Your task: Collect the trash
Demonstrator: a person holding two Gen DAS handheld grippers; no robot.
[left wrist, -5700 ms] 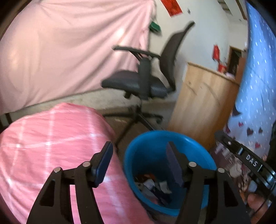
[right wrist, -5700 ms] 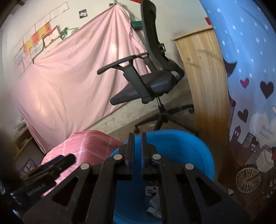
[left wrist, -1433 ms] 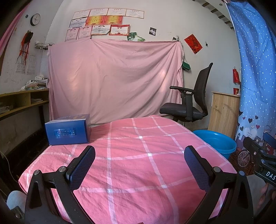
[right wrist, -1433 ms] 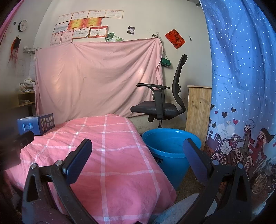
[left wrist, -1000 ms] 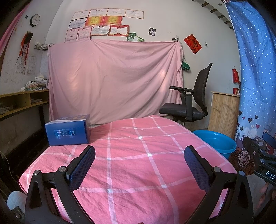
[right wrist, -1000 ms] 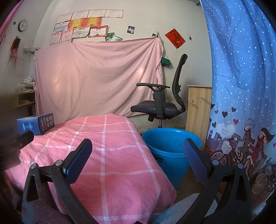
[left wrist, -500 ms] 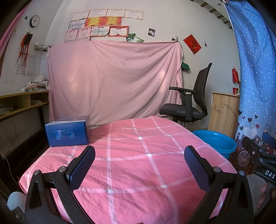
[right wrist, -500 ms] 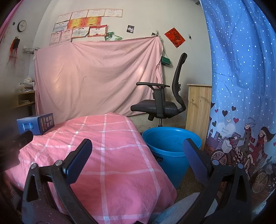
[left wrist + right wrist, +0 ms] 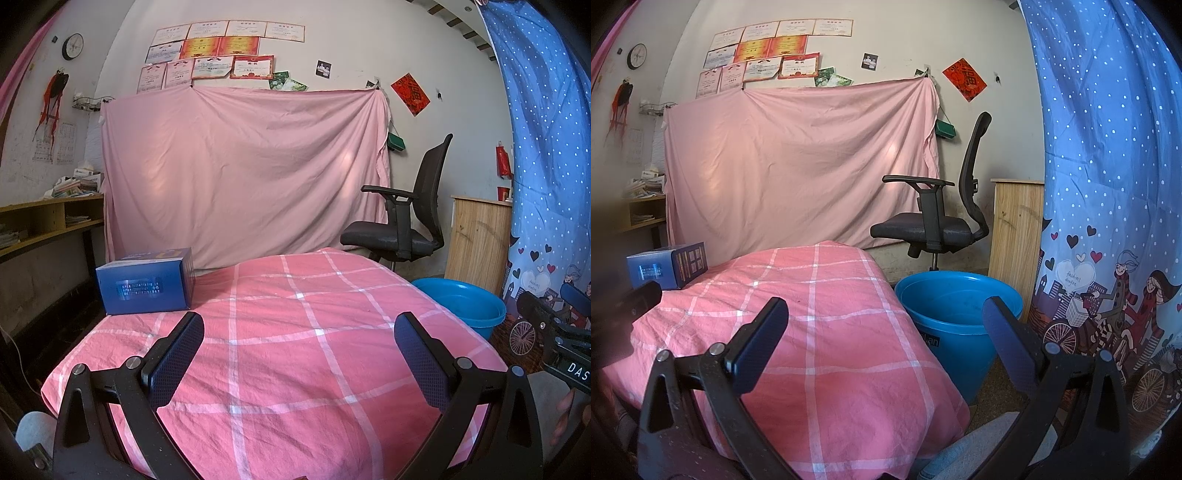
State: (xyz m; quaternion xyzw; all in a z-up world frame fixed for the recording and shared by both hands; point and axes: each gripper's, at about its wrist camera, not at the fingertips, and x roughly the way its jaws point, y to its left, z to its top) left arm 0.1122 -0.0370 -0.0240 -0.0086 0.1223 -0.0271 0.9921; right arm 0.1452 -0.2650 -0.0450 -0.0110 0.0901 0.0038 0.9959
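A blue plastic bin (image 9: 956, 317) stands on the floor to the right of the table covered with a pink checked cloth (image 9: 295, 332); it also shows in the left wrist view (image 9: 461, 302). Its inside is hidden from here. My left gripper (image 9: 299, 354) is open and empty, held low over the table's near edge. My right gripper (image 9: 886, 339) is open and empty, near the table's right corner, in front of the bin. No loose trash shows on the cloth.
A blue box (image 9: 146, 280) sits on the table's far left. A black office chair (image 9: 934, 221) and a wooden cabinet (image 9: 1015, 240) stand behind the bin. A blue patterned curtain (image 9: 1108, 221) hangs on the right. A pink sheet (image 9: 240, 177) covers the back wall.
Several seconds ago both grippers were over the bin, the right one shut. Now both are open, pulled back and facing the table. Over the last second nothing has moved.
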